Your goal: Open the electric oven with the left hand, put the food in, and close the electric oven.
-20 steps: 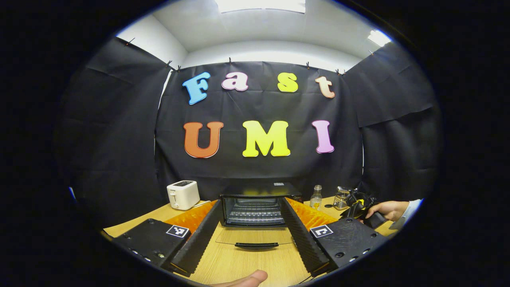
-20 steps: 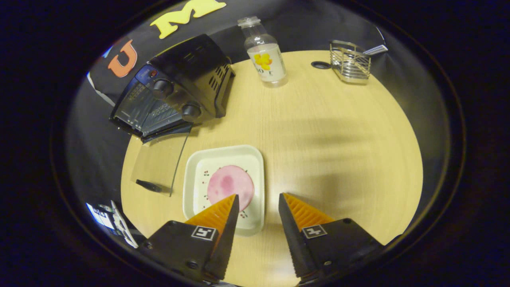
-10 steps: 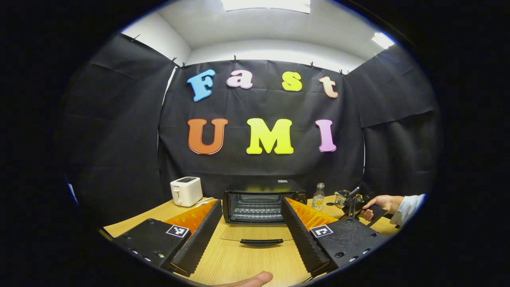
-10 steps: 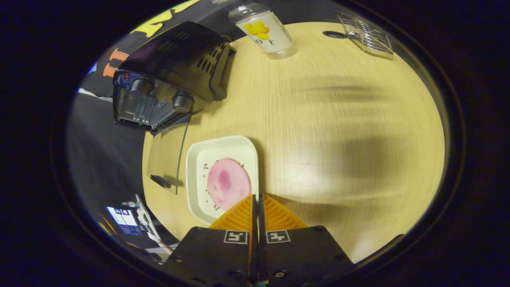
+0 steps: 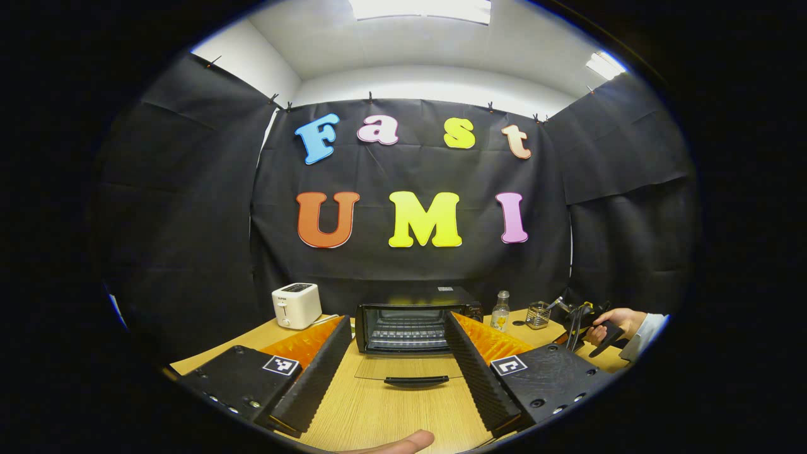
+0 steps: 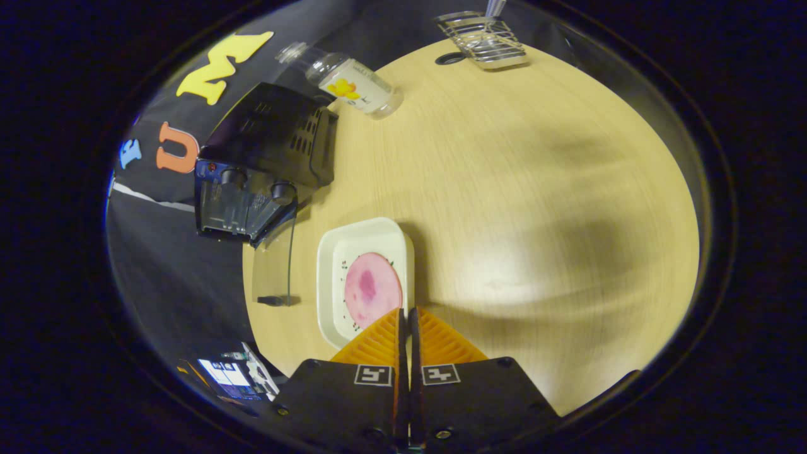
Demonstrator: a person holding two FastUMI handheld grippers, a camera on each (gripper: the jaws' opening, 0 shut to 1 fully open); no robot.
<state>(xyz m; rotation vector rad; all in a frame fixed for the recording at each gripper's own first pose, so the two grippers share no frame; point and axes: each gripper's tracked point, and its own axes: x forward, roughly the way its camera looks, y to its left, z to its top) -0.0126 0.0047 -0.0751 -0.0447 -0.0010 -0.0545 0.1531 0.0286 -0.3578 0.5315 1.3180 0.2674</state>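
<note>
In the left gripper view the black electric oven [image 5: 410, 320] stands straight ahead. Its glass door [image 5: 403, 367] lies folded down flat on the table, handle nearest me. My left gripper [image 5: 398, 340] is open, short of the door, with nothing between its fingers. In the right gripper view a white square plate [image 6: 353, 243] carries a round pink slice of food [image 6: 372, 291]. My right gripper [image 6: 406, 310] is shut on the plate's near right rim. The oven [image 6: 265, 157] sits to the upper left there, with its door [image 6: 274, 265] down.
A white toaster [image 5: 296, 304] stands left of the oven. A small bottle [image 6: 353, 85] and a wire basket [image 6: 482, 41] sit at the back of the wooden table [image 6: 536, 189]. A hand [image 5: 615, 318] holds the other gripper at the right. A thumb [image 5: 391, 443] shows at the bottom edge.
My right gripper has shut on the plate's rim and since then drawn back from the oven with the plate. The left gripper has pulled back slightly from the oven and stayed open.
</note>
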